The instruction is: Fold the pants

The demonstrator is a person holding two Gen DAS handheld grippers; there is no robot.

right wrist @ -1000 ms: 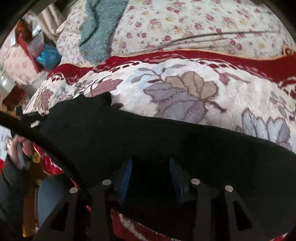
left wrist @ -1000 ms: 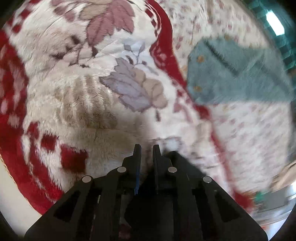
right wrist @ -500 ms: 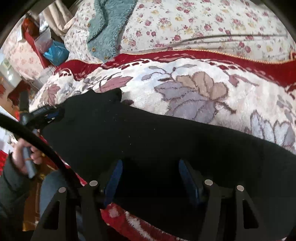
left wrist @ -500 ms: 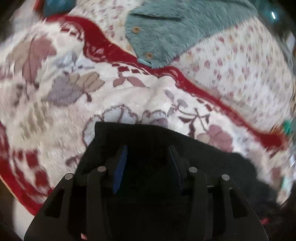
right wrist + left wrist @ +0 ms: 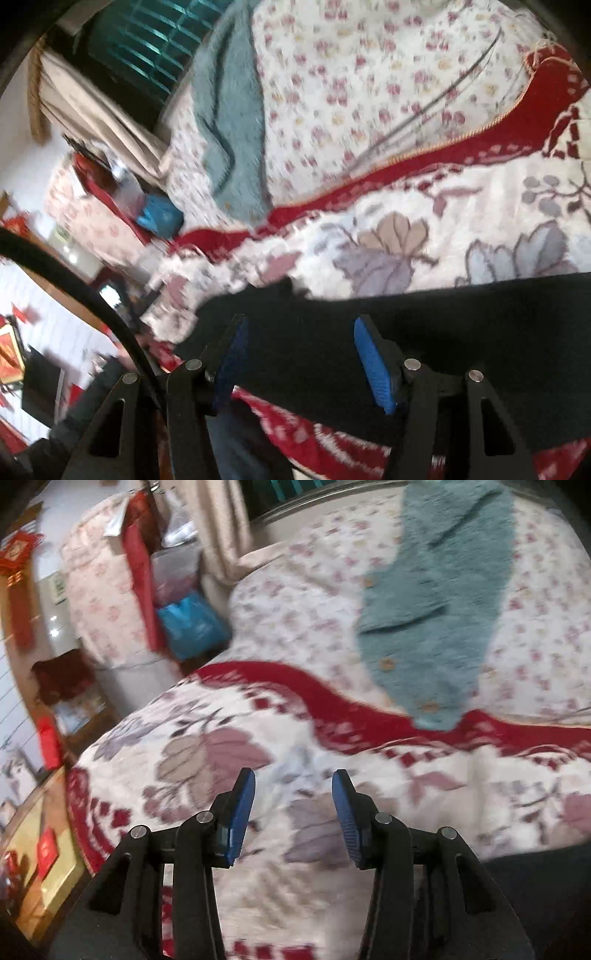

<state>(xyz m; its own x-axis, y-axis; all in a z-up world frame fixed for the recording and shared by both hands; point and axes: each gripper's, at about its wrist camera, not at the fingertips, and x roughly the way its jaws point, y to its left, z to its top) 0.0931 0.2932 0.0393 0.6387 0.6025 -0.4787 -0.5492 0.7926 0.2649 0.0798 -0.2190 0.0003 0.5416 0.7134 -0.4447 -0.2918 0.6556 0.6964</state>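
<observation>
The black pants point(image 5: 424, 332) lie flat on the floral blanket point(image 5: 388, 236), spread across the lower part of the right wrist view. My right gripper point(image 5: 299, 343) is open and empty, its blue pads point(image 5: 371, 363) held just above the pants. In the left wrist view only a dark corner of the pants point(image 5: 543, 878) shows at the lower right. My left gripper point(image 5: 293, 801) is open and empty above the blanket point(image 5: 207, 753), left of the pants.
A teal fleece garment point(image 5: 436, 602) lies on the flowered sheet point(image 5: 295, 602) beyond the blanket's red border. A blue bag point(image 5: 192, 627), bedding and furniture crowd the left bedside. A black cable point(image 5: 85, 291) arcs across the right wrist view.
Both grippers have opened and let go of the pants. The left gripper has swung away to the left, off the pants. The right gripper has lifted and tilted; the pants now lie on the blanket.
</observation>
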